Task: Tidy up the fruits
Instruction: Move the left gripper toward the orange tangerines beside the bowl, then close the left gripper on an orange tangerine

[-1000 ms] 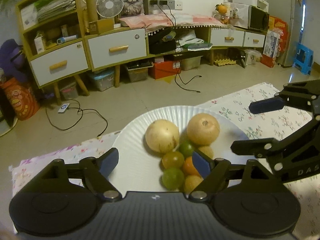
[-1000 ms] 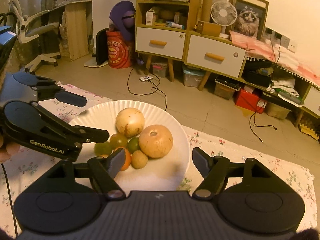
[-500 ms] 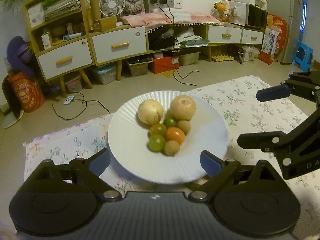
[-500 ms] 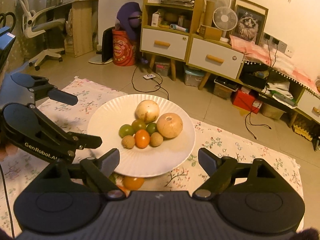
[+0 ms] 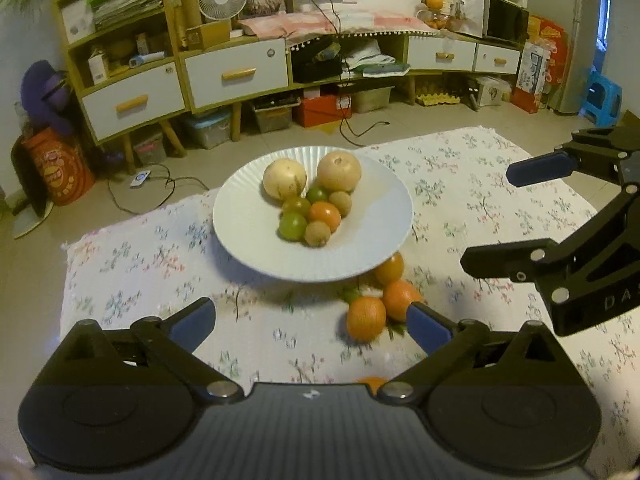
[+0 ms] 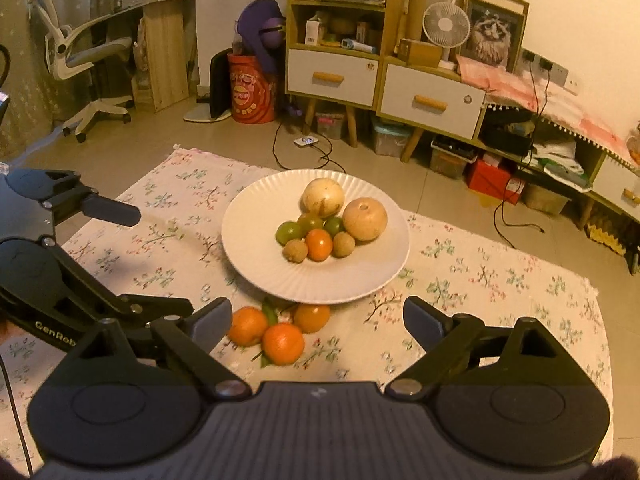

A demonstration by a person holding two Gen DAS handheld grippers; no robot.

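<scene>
A cluttered living room with drawer cabinets, a fan and a cat picture lies behind a desk point(image 5: 132, 280) under a flowered cloth.

From the left wrist, the white plate point(image 5: 240, 224) sits toward the far edge of the desk, well in from both side edges. It carries two large pale fruits, three small green ones, one orange-red one and two brownish ones, all bunched together. The loose oranges point(image 5: 366, 318) lie on the cloth just beside the plate's near rim, and another orange shape peeks out at the gripper body. The left gripper point(image 5: 312, 322) has just been spreading its jaws; they are released, with nothing between them.

From the right wrist, three oranges point(image 6: 282, 342) with leaves cluster at the plate's point(image 6: 256, 268) near rim, off the plate. The right gripper point(image 6: 318, 320) has likewise just been widening, and it grasps nothing. The left gripper point(image 6: 116, 210) hangs over the left edge.

I judge the job well along: most fruit is plated and the oranges remain.
</scene>
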